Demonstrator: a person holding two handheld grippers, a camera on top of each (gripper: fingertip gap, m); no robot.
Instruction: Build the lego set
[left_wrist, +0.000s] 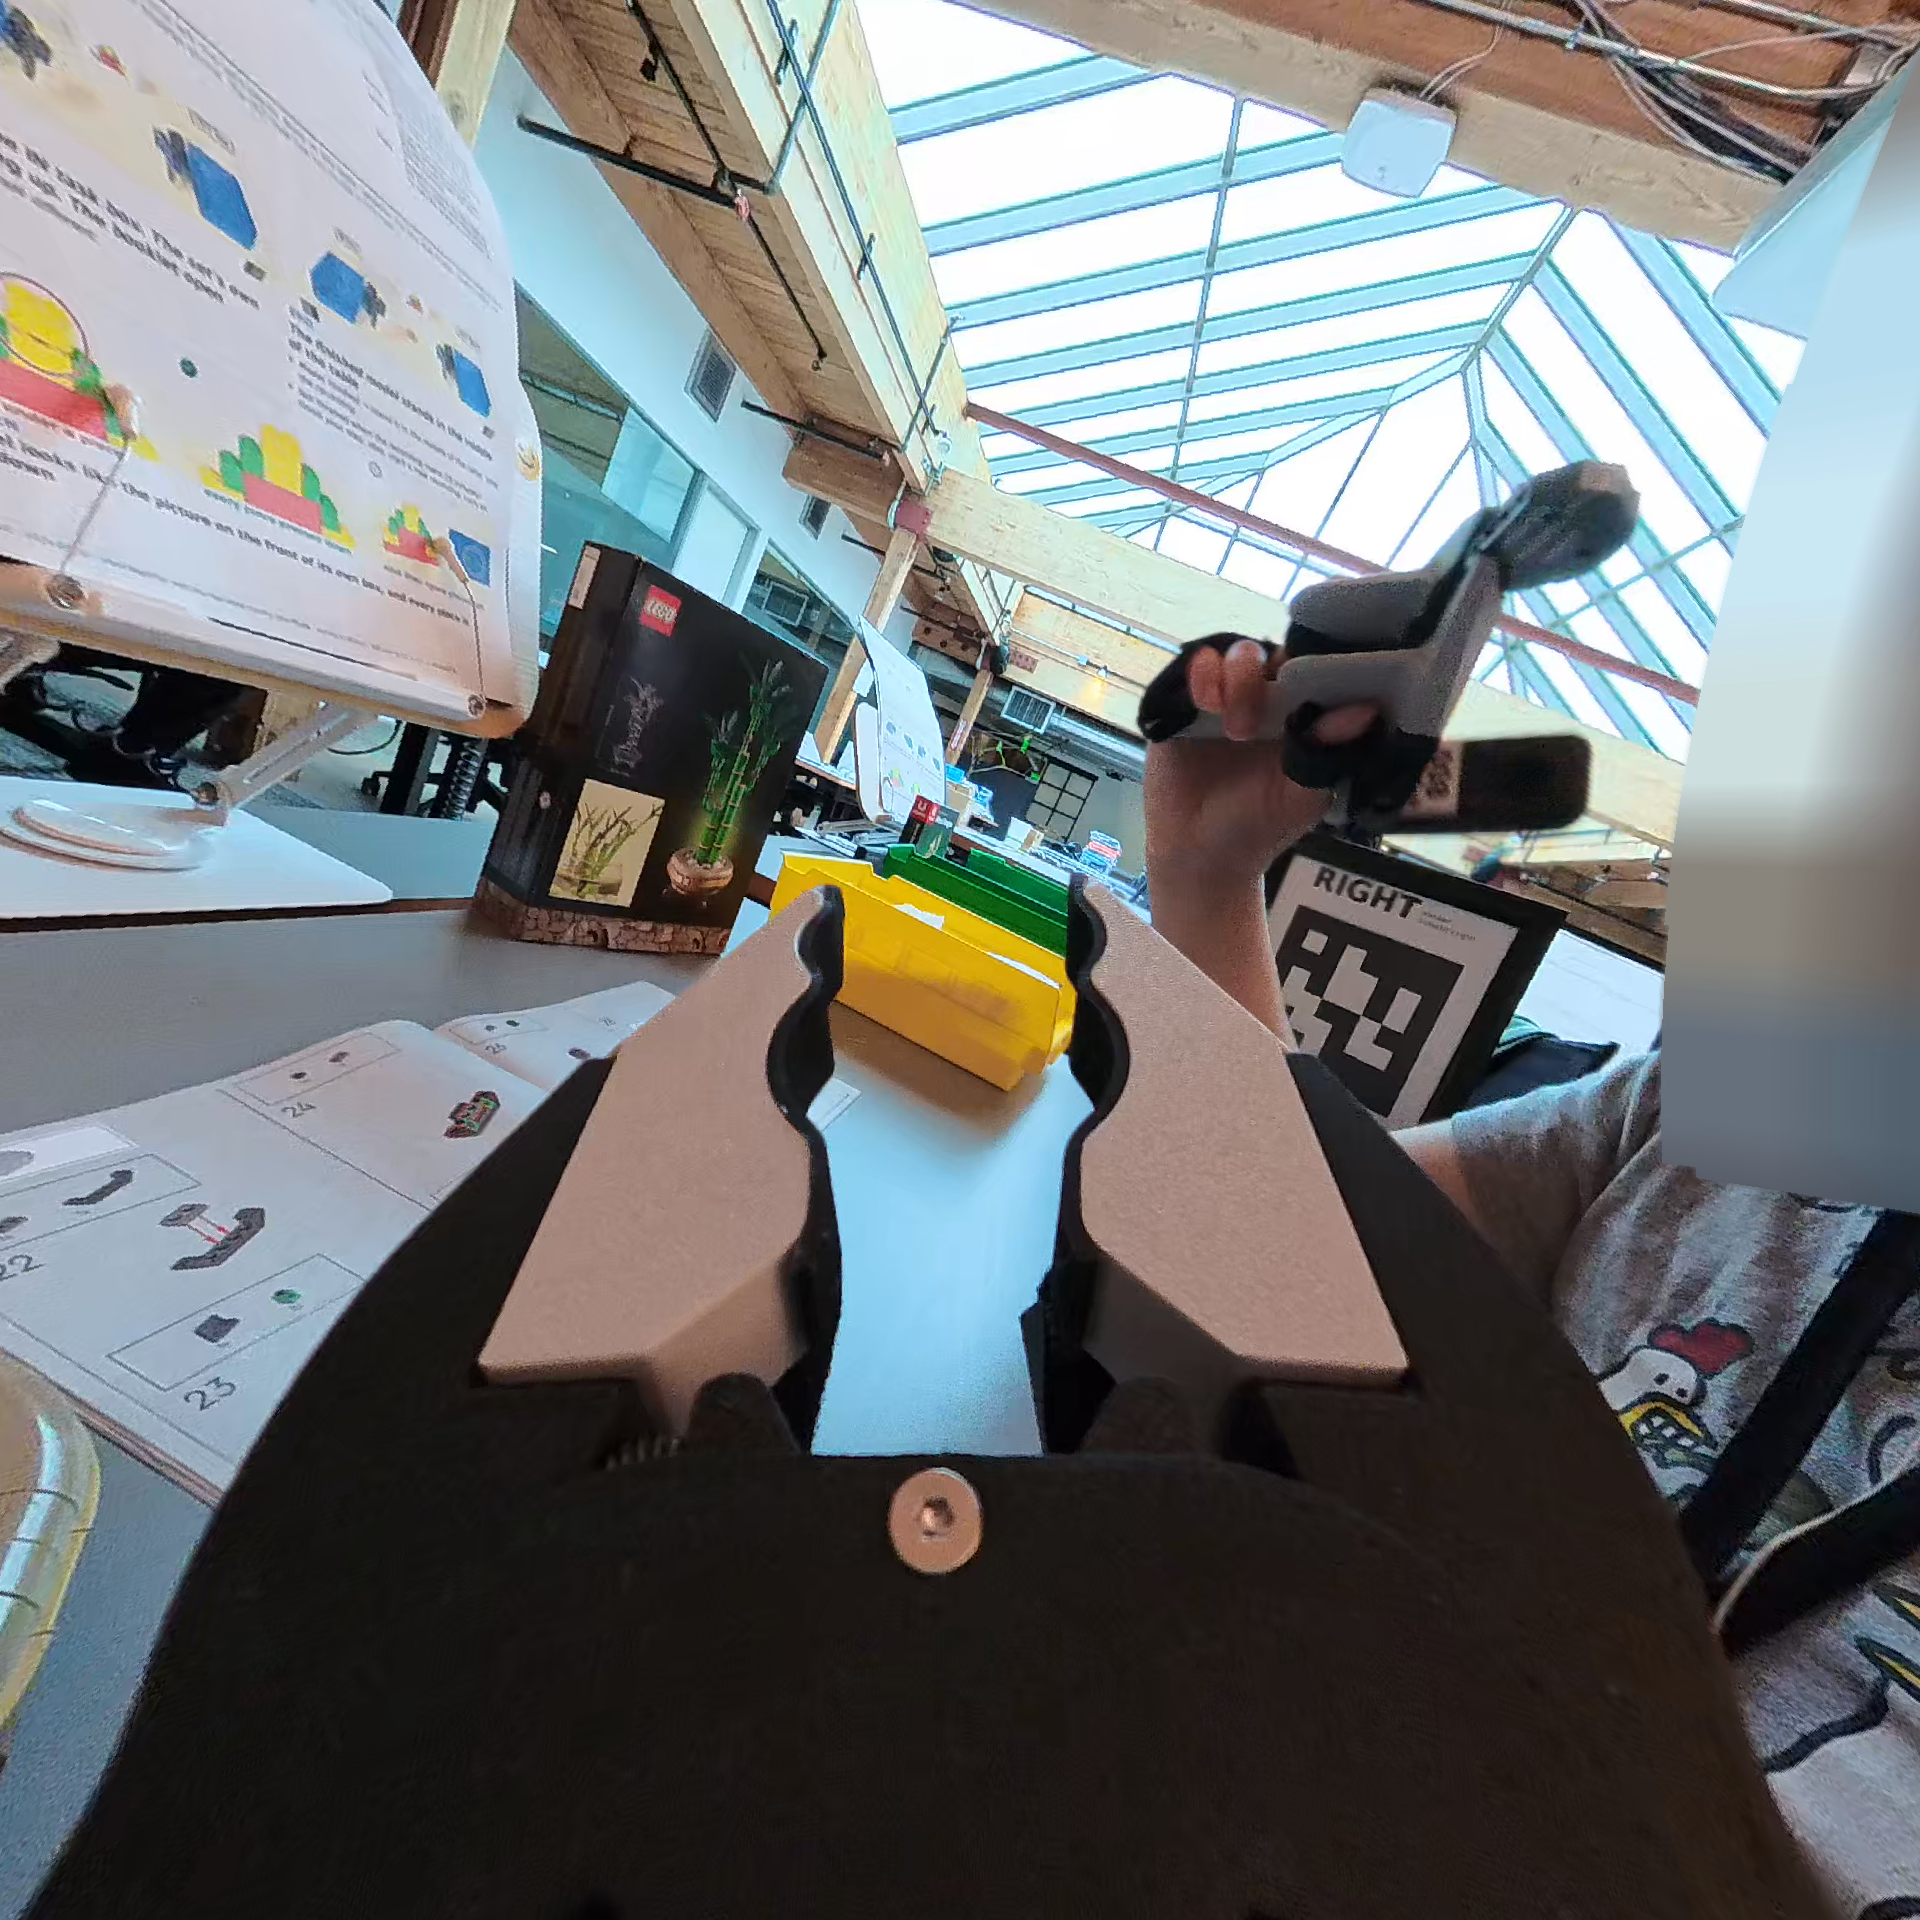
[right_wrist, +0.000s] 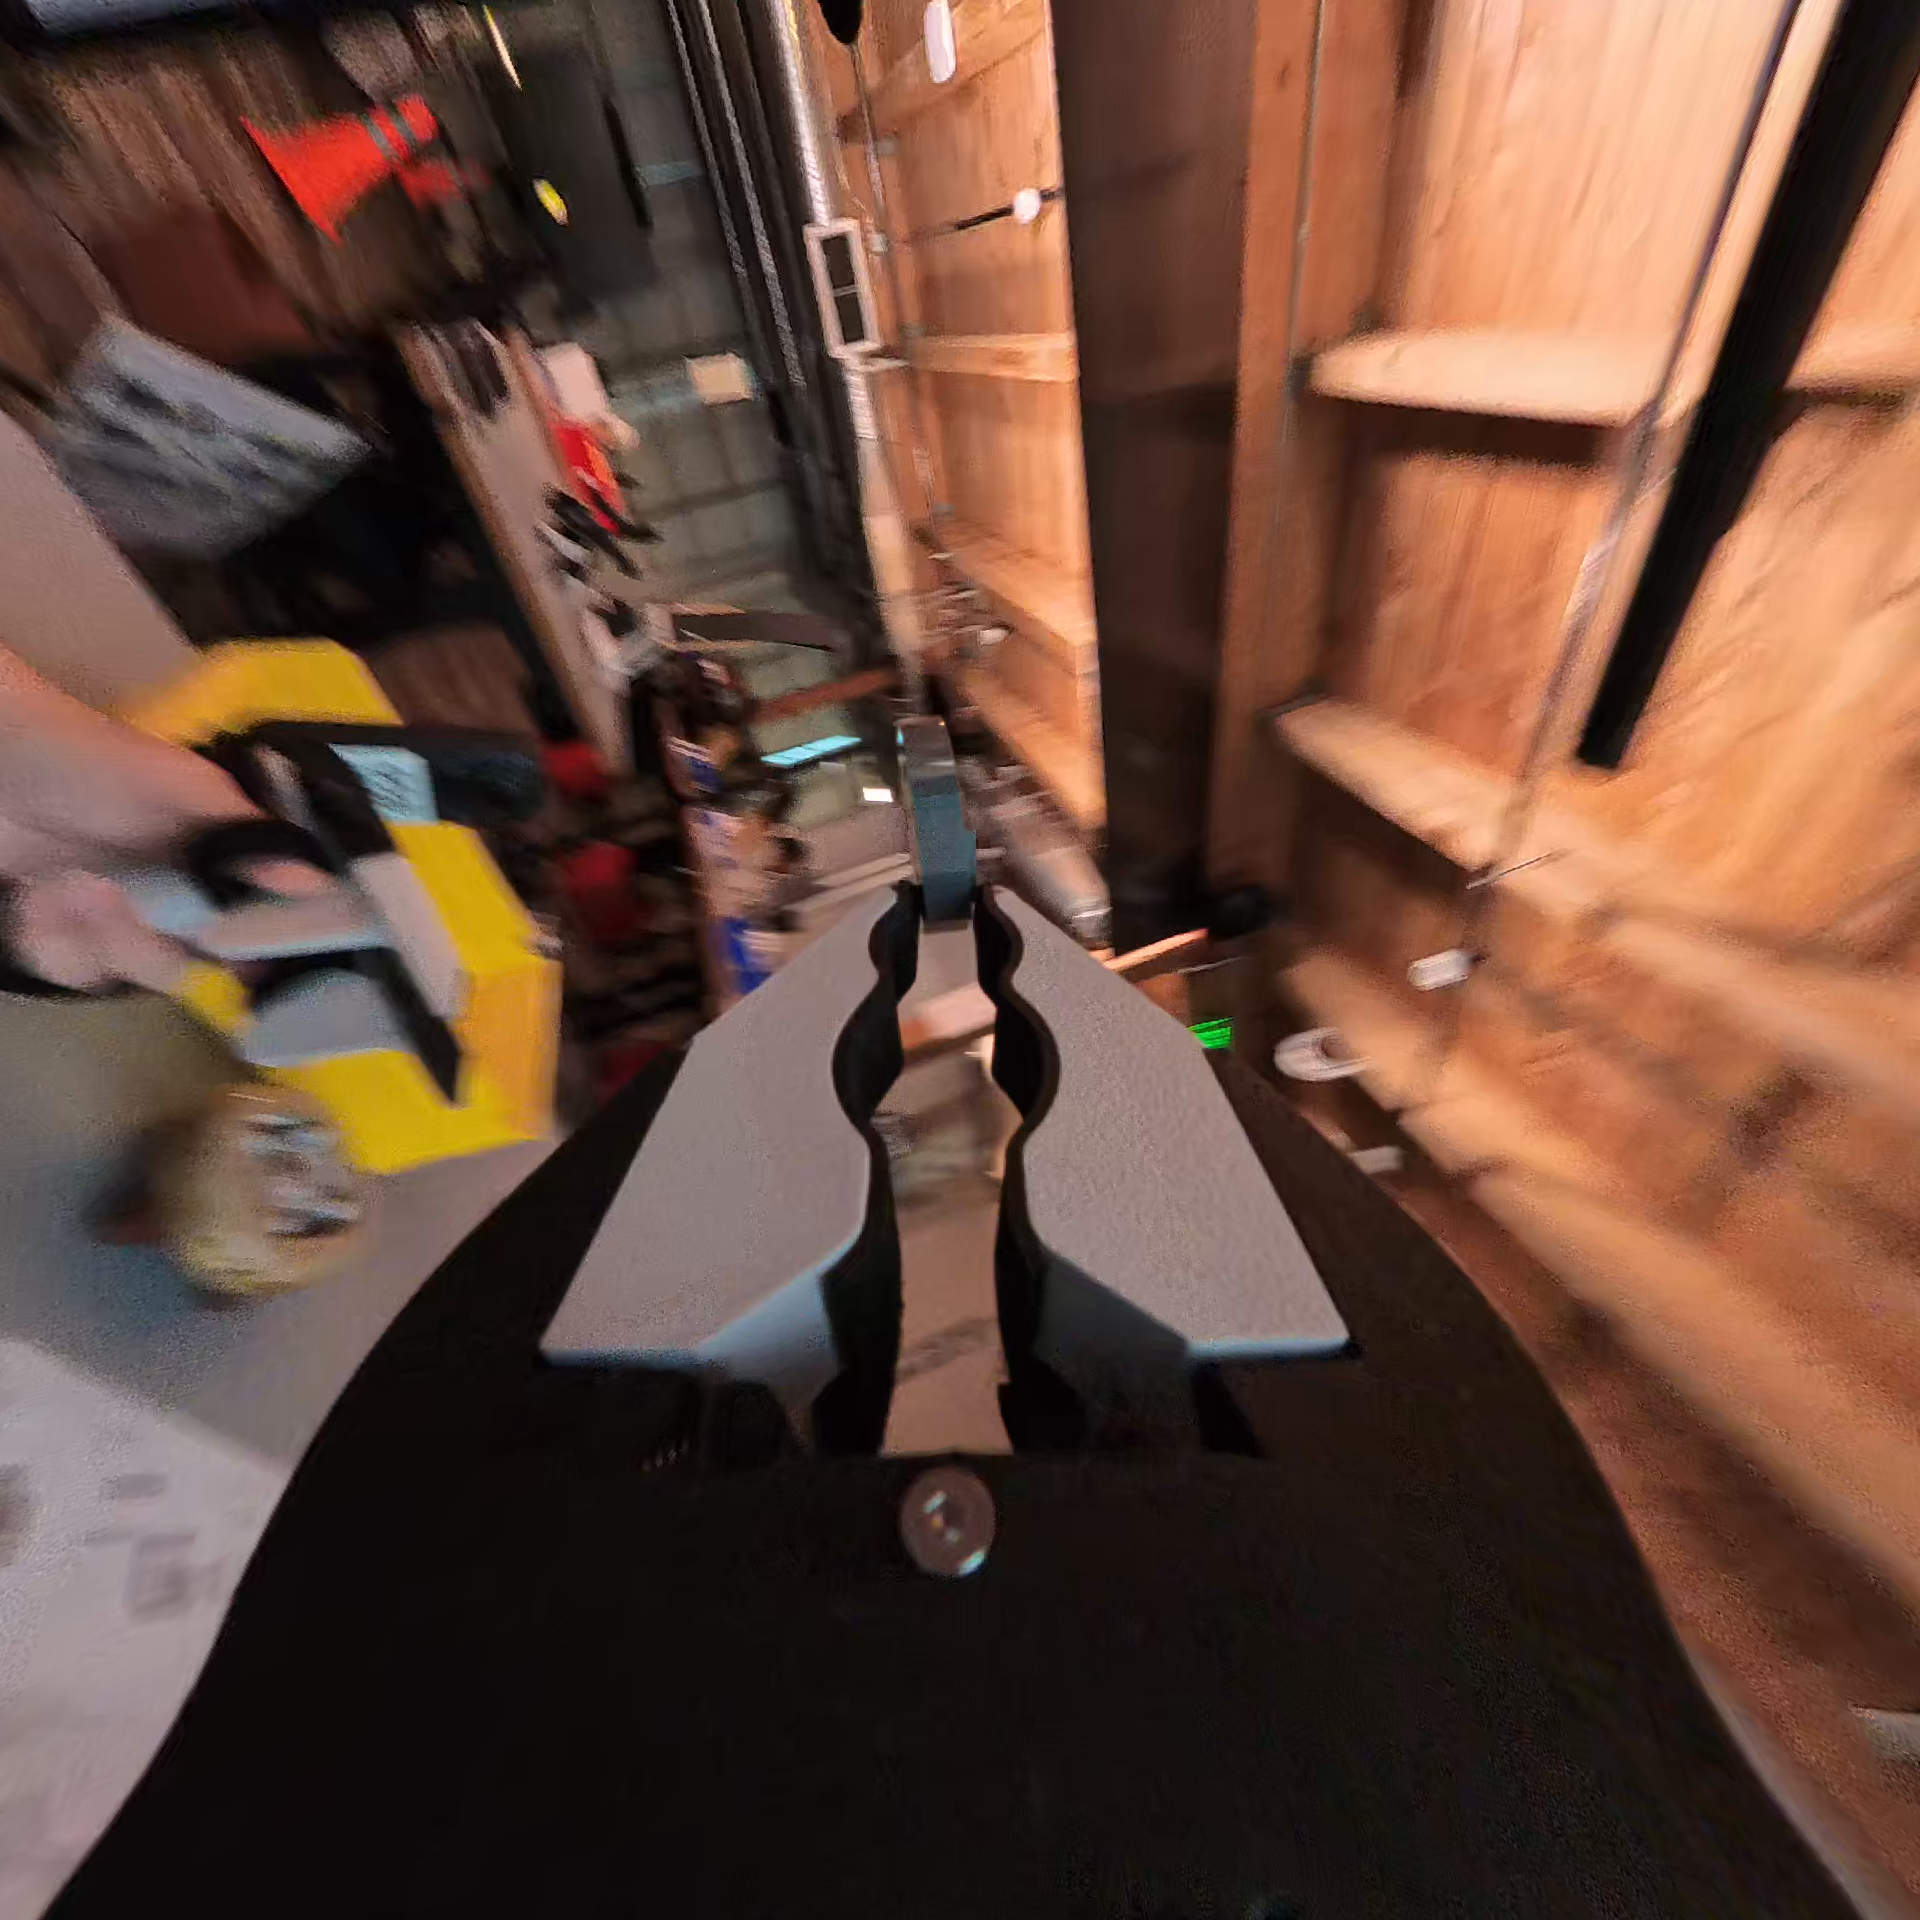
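Observation:
My left gripper (left_wrist: 951, 914) is open and empty, low over the grey table (left_wrist: 208, 987). It points at a yellow bin (left_wrist: 935, 987) with a green bin (left_wrist: 987, 883) behind it. My right gripper (right_wrist: 940, 912) is raised in the air, shut on a small dark grey lego piece (right_wrist: 940, 842) that sticks out past its fingertips. The right wrist view is blurred by motion. In the left wrist view a hand (left_wrist: 1216, 790) holds the right gripper's handle (left_wrist: 1392, 644) high at the right. An open instruction booklet (left_wrist: 260, 1174) lies on the table at the left.
The black lego box (left_wrist: 655, 758) stands upright behind the booklet. A printed sheet on a stand (left_wrist: 239, 343) rises at the far left. A marker card (left_wrist: 1382, 987) leans at the right, by the person's patterned shirt (left_wrist: 1714, 1351). The yellow bin (right_wrist: 457, 935) shows at the left of the right wrist view. There is about 20 cm between the tips of the two grippers.

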